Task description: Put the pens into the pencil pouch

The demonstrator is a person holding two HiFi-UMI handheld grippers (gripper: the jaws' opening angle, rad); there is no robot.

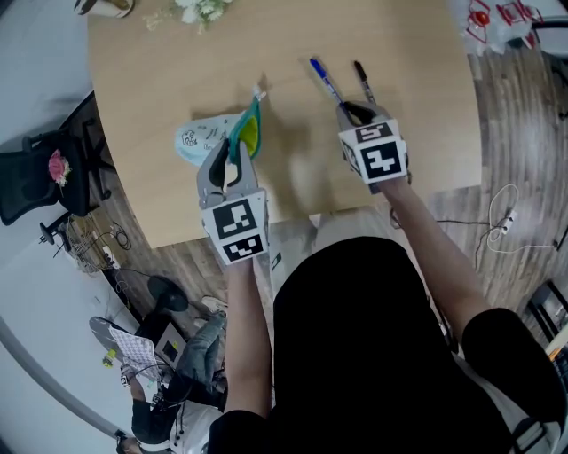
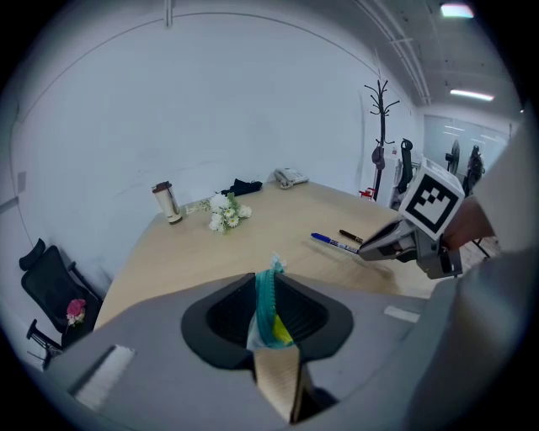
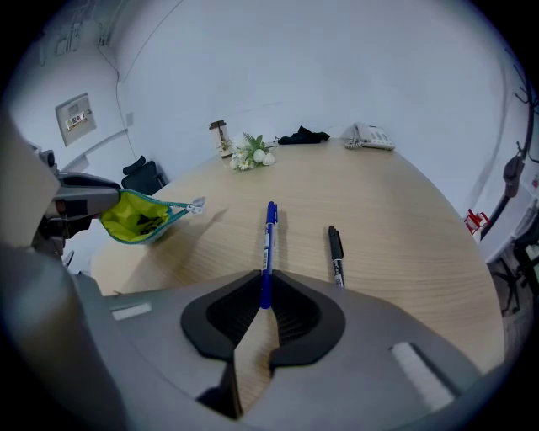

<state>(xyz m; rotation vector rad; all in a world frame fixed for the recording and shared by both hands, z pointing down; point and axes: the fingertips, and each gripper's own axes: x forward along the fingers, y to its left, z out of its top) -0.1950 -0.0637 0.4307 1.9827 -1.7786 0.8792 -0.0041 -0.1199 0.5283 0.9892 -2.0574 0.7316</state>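
A light blue pencil pouch [image 1: 206, 136] with a teal zip and yellow-green lining lies near the wooden table's [image 1: 417, 133] front left. My left gripper [image 1: 243, 140] is shut on its open rim, and the pouch [image 2: 271, 313] fills the gap between the jaws. The pouch mouth [image 3: 139, 216] gapes toward the right gripper view. Right of it a blue pen [image 1: 325, 80] and a black pen [image 1: 364, 82] lie side by side. My right gripper [image 1: 356, 113] is shut on the near end of the blue pen [image 3: 269, 240]; the black pen [image 3: 336, 252] lies free just to its right.
White flowers [image 1: 200, 9] and a small bottle [image 2: 165, 202] stand at the table's far side, with a phone [image 3: 370, 136] and a dark cloth [image 3: 303, 135]. A black office chair [image 1: 35, 177] stands left of the table. A coat stand [image 2: 381, 126] is off to the right.
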